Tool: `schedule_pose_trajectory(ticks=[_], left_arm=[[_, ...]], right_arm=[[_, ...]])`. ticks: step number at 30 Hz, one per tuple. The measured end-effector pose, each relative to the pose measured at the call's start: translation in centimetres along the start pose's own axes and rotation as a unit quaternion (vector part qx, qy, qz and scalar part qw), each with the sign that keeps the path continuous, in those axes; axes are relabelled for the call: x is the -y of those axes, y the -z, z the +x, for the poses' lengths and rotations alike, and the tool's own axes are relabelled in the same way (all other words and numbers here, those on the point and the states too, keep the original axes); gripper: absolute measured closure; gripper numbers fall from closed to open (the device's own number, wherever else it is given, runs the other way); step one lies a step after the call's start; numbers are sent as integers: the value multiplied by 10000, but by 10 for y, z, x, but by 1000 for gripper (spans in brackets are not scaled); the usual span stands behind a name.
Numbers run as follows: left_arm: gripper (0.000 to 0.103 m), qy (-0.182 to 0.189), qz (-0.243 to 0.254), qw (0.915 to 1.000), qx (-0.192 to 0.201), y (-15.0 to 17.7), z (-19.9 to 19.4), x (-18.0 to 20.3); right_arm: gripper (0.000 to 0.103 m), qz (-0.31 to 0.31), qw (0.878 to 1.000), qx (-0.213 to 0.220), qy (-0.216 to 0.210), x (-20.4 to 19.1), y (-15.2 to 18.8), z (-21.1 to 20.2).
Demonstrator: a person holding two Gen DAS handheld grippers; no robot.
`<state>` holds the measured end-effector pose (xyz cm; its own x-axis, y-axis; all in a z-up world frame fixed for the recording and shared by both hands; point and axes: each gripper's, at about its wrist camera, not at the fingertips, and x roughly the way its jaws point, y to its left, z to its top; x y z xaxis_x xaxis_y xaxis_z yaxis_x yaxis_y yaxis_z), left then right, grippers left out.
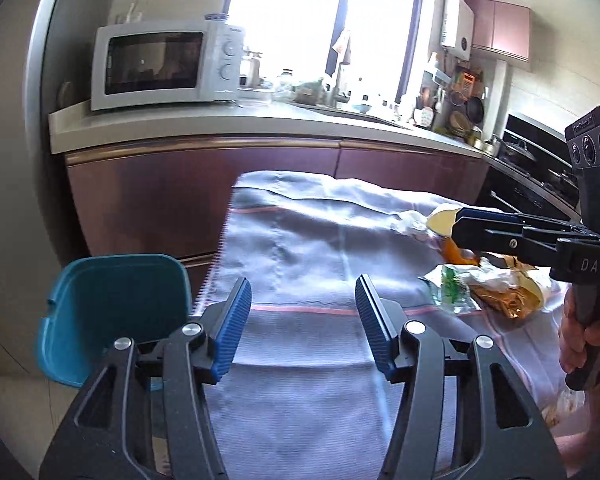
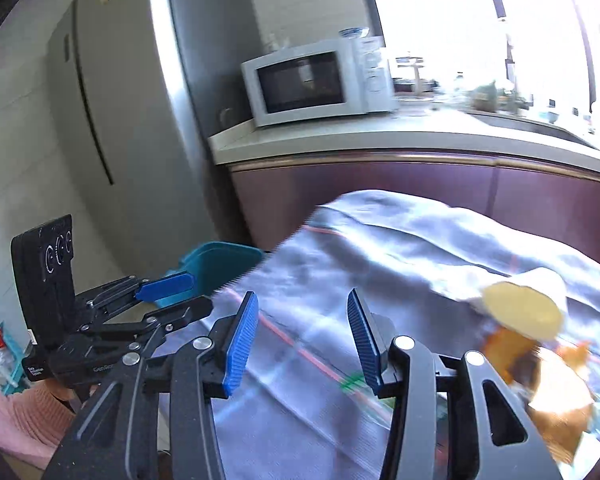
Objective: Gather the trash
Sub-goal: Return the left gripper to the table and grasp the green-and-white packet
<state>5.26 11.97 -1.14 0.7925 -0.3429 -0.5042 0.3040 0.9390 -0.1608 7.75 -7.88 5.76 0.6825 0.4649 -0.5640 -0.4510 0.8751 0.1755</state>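
A pile of trash (image 1: 488,280) lies on the right of a grey-blue cloth (image 1: 320,248): a green-printed wrapper (image 1: 448,288), crumpled brown and white paper, an orange scrap and a pale yellow piece (image 1: 440,222). The pile is blurred in the right wrist view (image 2: 532,344). A teal bin (image 1: 112,312) stands off the cloth's left edge; it also shows in the right wrist view (image 2: 220,264). My left gripper (image 1: 304,320) is open and empty over the cloth's middle. My right gripper (image 2: 300,334) is open and empty, left of the pile.
A kitchen counter (image 1: 260,120) with dark red cabinets runs behind the cloth and carries a white microwave (image 1: 164,64). A grey fridge (image 2: 132,120) stands at the left. A stove (image 1: 540,168) is at the far right. A hand holds the right gripper's handle (image 1: 584,332).
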Motion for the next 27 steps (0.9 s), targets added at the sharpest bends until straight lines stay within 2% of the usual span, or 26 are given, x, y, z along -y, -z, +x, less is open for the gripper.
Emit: schedule_pose_trajectory(ticks=[7,14,20,27], left_arm=[[49,531,291,9972,-429,11,28,63],[49,753,432,9933,-760,10,59,88],[48,762,463,9908,-1020,5,81,95],[47,869,423,9863,-1336,3,100,101]], right_arm=[[59,588,9948,129,821,66,30,-53],[59,1085,9834,186,1441,120,46,-78],[58,1410,9794,11,1446,144,57,-73],[58,1512,9797,-144,1308,148,63,-61]])
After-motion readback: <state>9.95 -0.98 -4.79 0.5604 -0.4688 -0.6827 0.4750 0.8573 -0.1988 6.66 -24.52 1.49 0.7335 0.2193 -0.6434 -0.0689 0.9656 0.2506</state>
